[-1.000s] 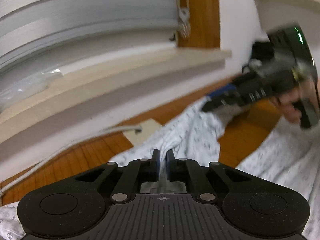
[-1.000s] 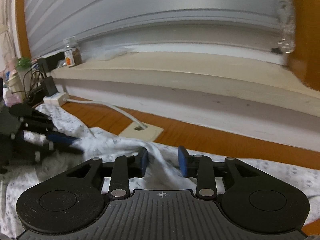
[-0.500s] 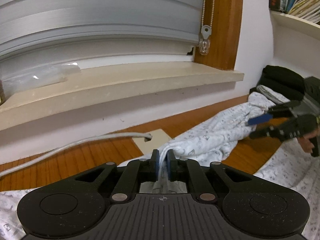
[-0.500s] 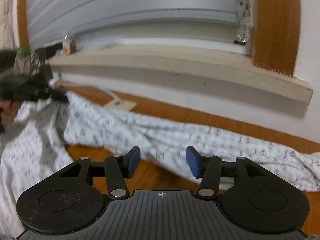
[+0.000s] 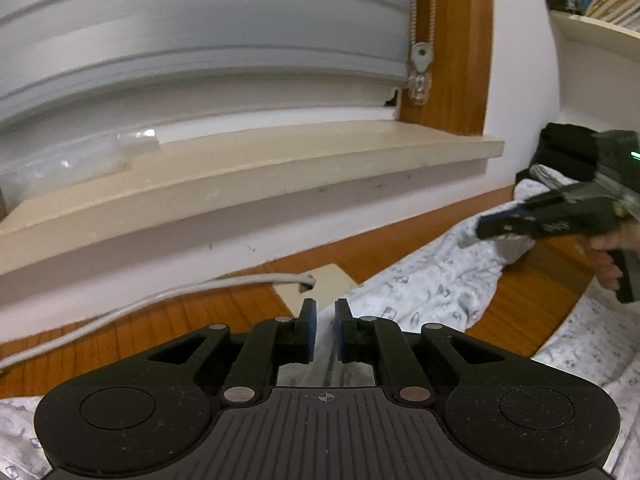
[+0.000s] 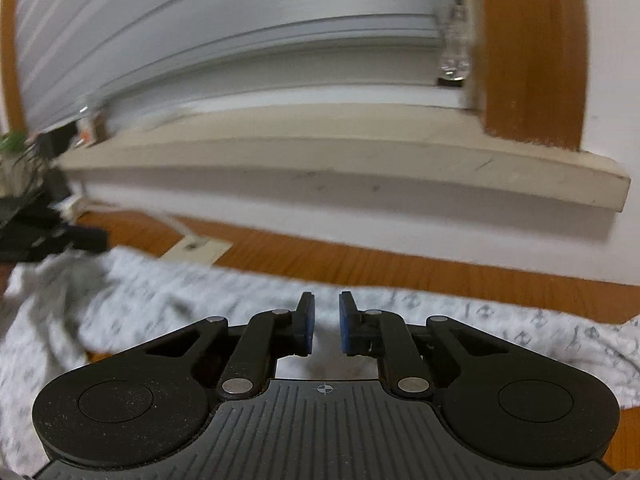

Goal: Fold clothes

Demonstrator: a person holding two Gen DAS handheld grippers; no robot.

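Left gripper (image 5: 325, 322): 2 jaws nearly closed, pinching a fold of the white patterned garment (image 5: 436, 292), which stretches rightward across the wooden floor (image 5: 516, 308). Right gripper (image 6: 326, 318): jaws closing, garment edge between them; actual grip unclear.

The garment (image 5: 432, 292) lies on the floor (image 5: 168, 320), spreading ahead and to the right of the left gripper (image 5: 324, 330), a fold of it running between the fingers. A cable (image 5: 160, 294) crosses the floor left of them, ending at a floor plate (image 5: 320, 286) just ahead. Beyond stands the wall with the sill (image 5: 260, 168) above. The right gripper (image 6: 326, 328) sits over the garment, its jaws closing, cloth between them.
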